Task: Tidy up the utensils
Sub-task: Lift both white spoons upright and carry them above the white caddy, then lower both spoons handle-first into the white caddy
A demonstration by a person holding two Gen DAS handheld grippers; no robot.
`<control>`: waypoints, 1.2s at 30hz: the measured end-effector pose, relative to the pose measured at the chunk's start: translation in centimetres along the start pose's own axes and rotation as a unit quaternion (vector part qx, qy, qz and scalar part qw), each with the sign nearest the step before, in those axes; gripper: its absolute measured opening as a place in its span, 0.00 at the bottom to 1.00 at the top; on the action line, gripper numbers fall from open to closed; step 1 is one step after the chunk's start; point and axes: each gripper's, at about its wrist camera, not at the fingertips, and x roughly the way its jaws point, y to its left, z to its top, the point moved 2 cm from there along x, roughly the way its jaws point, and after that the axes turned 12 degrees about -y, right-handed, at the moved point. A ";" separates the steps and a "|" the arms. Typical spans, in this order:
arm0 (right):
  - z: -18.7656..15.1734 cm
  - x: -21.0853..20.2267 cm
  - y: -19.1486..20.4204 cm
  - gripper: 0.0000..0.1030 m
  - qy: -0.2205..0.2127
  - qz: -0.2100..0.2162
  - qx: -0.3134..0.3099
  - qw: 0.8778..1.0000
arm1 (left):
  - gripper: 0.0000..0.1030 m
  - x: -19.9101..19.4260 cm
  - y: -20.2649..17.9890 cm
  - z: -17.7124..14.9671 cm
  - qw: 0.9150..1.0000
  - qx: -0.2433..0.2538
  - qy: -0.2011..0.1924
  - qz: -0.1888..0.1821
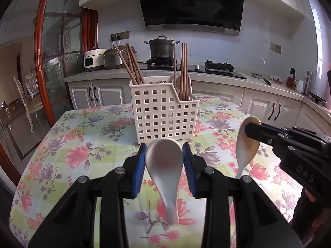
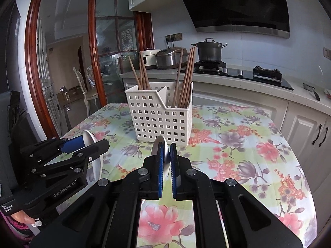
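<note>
we hold a spoon in each gripper above the flowered worktop (image 1: 86, 136). in the left wrist view, the left gripper (image 1: 164, 155) has its blue-padded fingers (image 1: 139, 171) closed onto the two edges of a white spoon (image 1: 164, 165); the bowl stands up at twelve o'clock and the handle hangs down toward six o'clock. the fingers are set about as wide as the spoon's bowl, and both pads touch it.

at three o'clock in that view the right gripper (image 1: 253, 131) reaches in from the side, with its fingers pinched on the bowl of a second spoon (image 1: 246, 144). that spoon is white, with a yellowish inside to the bowl, and its handle slants down toward the cloth.

in the right wrist view the second spoon (image 2: 160, 148) shows edge-on between the narrowly set pads of the right gripper (image 2: 167, 155). the left gripper (image 2: 91, 144) sits at nine o'clock there, and the rim of its white spoon (image 2: 91, 139) shows between the fingers.

the white perforated utensil basket (image 1: 165, 115) stands on the worktop at twelve o'clock, just beyond both grippers. brown chopsticks (image 1: 132, 64) lean in its taller left compartment, and more chopsticks (image 1: 184, 72) stand in the lower right one. both spoons are outside the basket, in front of its near wall.

behind the basket a steel pot (image 1: 162, 48) sits on the stove.
</note>
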 end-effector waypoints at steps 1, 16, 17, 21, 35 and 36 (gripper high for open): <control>0.3 0.0 0.0 0.07 -0.005 -0.001 -0.003 1.000 | 0.33 0.0 0.0 0.3 1.000 0.001 -0.003 0.000; 4.6 3.1 -0.3 0.07 -0.068 -0.009 -0.037 0.997 | 0.33 2.0 1.2 5.6 1.000 0.001 -0.016 -0.009; 4.8 3.4 -0.3 0.07 -0.070 -0.009 -0.038 0.997 | 0.33 2.1 1.2 6.0 1.000 0.003 -0.018 -0.009; 6.0 4.4 -0.5 0.07 -0.081 -0.013 -0.045 0.996 | 0.33 2.3 1.2 8.4 0.999 0.011 -0.030 -0.011; 10.0 7.8 -1.8 0.07 -0.106 -0.035 -0.045 0.993 | 0.33 3.9 1.7 15.3 0.998 0.016 -0.062 -0.010; 10.2 8.0 -1.9 0.07 -0.107 -0.036 -0.045 0.993 | 0.33 4.1 1.8 15.5 0.998 0.016 -0.062 -0.010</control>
